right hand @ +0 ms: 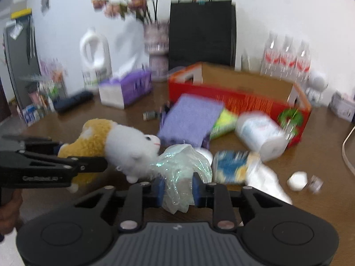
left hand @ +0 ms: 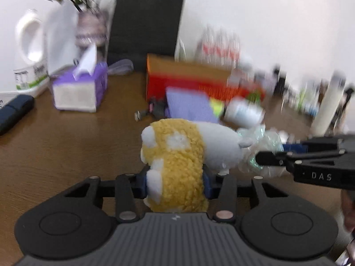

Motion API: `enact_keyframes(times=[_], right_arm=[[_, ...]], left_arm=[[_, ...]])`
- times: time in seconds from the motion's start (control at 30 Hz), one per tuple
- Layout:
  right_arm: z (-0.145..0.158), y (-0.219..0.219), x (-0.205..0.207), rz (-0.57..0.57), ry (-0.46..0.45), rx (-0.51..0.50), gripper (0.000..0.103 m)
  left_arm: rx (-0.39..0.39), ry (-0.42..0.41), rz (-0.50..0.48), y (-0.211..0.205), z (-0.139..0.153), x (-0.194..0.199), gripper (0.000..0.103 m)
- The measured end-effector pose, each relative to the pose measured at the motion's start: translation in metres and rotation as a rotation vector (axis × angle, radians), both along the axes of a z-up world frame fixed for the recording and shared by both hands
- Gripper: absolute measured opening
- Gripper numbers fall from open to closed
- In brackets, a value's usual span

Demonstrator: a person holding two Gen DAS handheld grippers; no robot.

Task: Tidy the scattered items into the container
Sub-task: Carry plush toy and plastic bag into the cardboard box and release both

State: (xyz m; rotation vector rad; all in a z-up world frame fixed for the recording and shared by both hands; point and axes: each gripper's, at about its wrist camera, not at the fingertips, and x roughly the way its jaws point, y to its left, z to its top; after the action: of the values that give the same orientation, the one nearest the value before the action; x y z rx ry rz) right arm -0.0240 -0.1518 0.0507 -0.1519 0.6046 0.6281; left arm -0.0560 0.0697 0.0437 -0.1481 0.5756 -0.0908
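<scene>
Clamping my left gripper narrowly on the yellow-and-white plush sheep, I pinch the crinkly clear wrap with my right gripper, both just before the red box.

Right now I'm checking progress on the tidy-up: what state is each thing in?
Left gripper: shut on the plush toy.
Plush toy: gripped at its yellow body.
Right gripper: shut on the plastic wrap.
Plastic wrap: crumpled, pinched.
Red box: open-topped.
Paper roll: on its side, outside the box.
</scene>
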Motion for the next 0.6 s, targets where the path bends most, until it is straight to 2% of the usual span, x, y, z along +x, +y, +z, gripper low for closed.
enact_keyframes(times=[0.07, 0.13, 0.2, 0.27, 0.37, 0.47, 0.6], right_arm=[[0.02, -0.012, 0.005, -0.034, -0.043, 0.034, 0.024], [0.044, -0.025, 0.019, -0.078, -0.084, 0.066, 0.024], [0.068, -0.035, 0.042, -0.115, -0.128, 0.073, 0.025], [0.092, -0.038, 0.074, -0.14, -0.173, 0.056, 0.025], [0.122, -0.033, 0.137, -0.169, -0.184, 0.013, 0.026], [0.13, -0.026, 0.22, -0.175, -0.09, -0.041, 0.028], [0.113, -0.02, 0.317, -0.204, 0.047, -0.117, 0.028]], left_arm=[[0.005, -0.065, 0.013, 0.002, 0.019, 0.004, 0.044], [0.032, -0.129, 0.002, 0.002, 0.043, 0.024, 0.045], [0.068, -0.186, -0.018, 0.0, 0.068, 0.061, 0.045], [0.083, -0.199, -0.04, -0.005, 0.092, 0.116, 0.045], [0.075, -0.124, -0.068, -0.009, 0.113, 0.207, 0.046], [0.097, -0.018, -0.067, -0.014, 0.113, 0.285, 0.046], [0.271, 0.081, 0.022, -0.028, 0.08, 0.356, 0.047]])
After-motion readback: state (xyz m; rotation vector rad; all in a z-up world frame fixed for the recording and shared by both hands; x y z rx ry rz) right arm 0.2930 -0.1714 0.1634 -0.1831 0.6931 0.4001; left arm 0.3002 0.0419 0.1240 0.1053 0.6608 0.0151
